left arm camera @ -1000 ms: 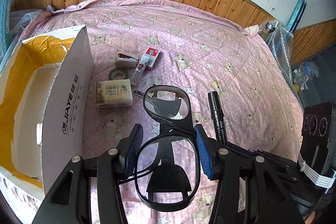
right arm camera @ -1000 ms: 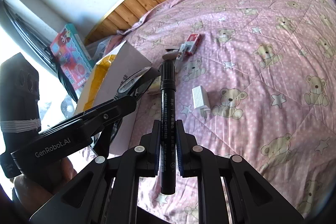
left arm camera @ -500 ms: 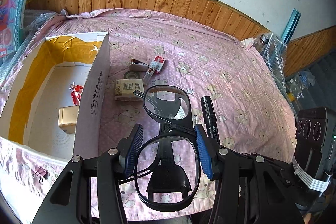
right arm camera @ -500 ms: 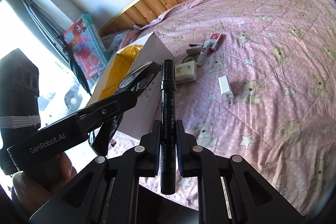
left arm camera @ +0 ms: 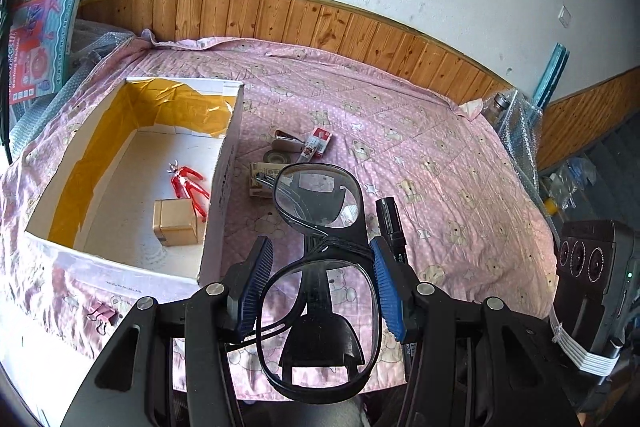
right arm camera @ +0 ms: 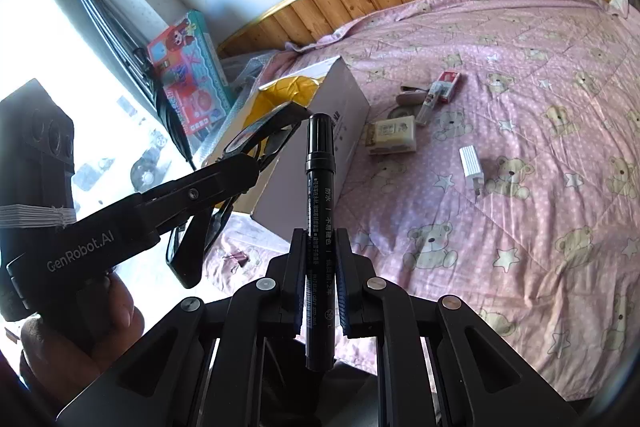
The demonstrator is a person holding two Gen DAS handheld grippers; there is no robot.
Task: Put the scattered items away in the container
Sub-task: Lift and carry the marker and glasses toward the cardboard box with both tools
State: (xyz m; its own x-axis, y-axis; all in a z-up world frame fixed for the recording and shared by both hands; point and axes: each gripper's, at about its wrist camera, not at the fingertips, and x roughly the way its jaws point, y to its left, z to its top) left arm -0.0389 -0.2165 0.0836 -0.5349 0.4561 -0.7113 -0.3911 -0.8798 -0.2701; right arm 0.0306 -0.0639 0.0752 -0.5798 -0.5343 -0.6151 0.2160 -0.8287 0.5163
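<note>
Over the last second both grippers have risen and drawn back from the bedspread (left arm camera: 460,163): the box (left arm camera: 224,183), seen a second ago as a close side wall, now lies below and ahead-left with its whole floor open to the left wrist view. Judgement: both loads are off the bed and in transit, so the next step is to carry them over the box rim and release. The left gripper (left arm camera: 320,283) is clamped on the glasses (left arm camera: 320,251), blue pads pressing the frame at either side of the near lens, the far lens projecting forward. The glasses are black-framed with clear lenses, held well above the bedspread and to the right of the box. The right gripper (right arm camera: 320,267) is closed on the marker (right arm camera: 319,211), a black barrel with white print, cap end pointing forward, gripped at mid-length; it hangs just right of the glasses. The box is white outside, with yellow tape on its inner walls, and already holds a red figure (left arm camera: 188,185) and a gold block (left arm camera: 178,223), the figure's legs against the block. Still on the bedspread are a tissue pack (right arm camera: 394,135), a tape roll (left arm camera: 278,157), a stapler (left arm camera: 288,143), a red-and-white pack (left arm camera: 316,143) and a white charger (right arm camera: 471,167). Pink clips (left arm camera: 102,315) lie just outside the near box wall.
</note>
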